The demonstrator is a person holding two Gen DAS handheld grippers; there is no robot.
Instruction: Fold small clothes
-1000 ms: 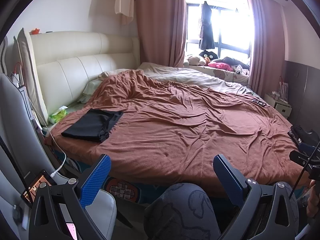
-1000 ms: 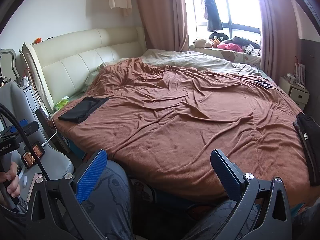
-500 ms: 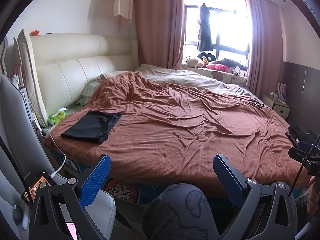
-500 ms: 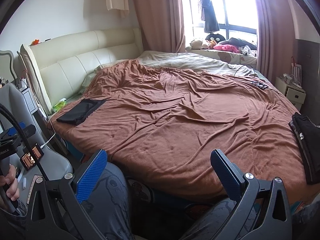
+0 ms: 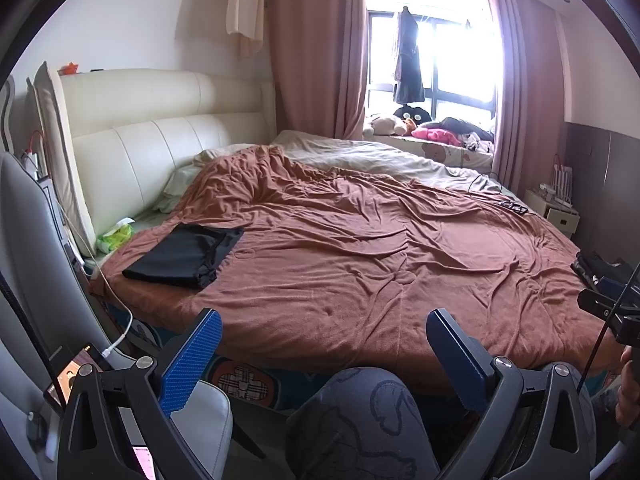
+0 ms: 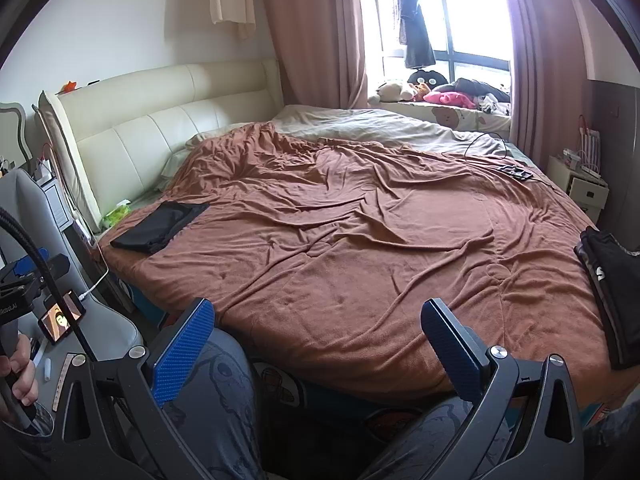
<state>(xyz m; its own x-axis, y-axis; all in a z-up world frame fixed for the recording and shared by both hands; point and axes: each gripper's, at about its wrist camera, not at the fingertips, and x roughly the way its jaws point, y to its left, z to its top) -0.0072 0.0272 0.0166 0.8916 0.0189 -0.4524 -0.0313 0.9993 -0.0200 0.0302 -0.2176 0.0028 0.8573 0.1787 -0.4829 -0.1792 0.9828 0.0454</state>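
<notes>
Bed (image 5: 360,280) fills the room, brown blanket (image 6: 340,240) spread loosely over it, creased but flat enough to work on; probably why the clothes lie here.

Black folded garment (image 5: 186,254) sits at about 9 o'clock on the blanket, near the headboard-side corner, flat, looks already folded and set aside. Its long axis runs from the near edge of the bed up toward 1 o'clock, the narrow end pointing at the headboard (image 5: 160,136).

Dark pile of clothes (image 6: 612,280) lies at 3 o'clock, right at the bed's foot-side edge, white print visible, bunched and not laid out. Likely the stock to be folded. Long axis roughly near-to-far along the edge; hard to tell more.

Person seated at the near side, knees at 6 o'clock under both tools.

Left tool (image 5: 324,344) jaws spread wide, nothing between them, held low off the bed, well apart from either garment. Right tool (image 6: 320,332) likewise wide and empty, nearer the dark pile, so probably the one to reach for it.

Phone (image 6: 62,316) on a stand at 8 o'clock, screen lit.
</notes>
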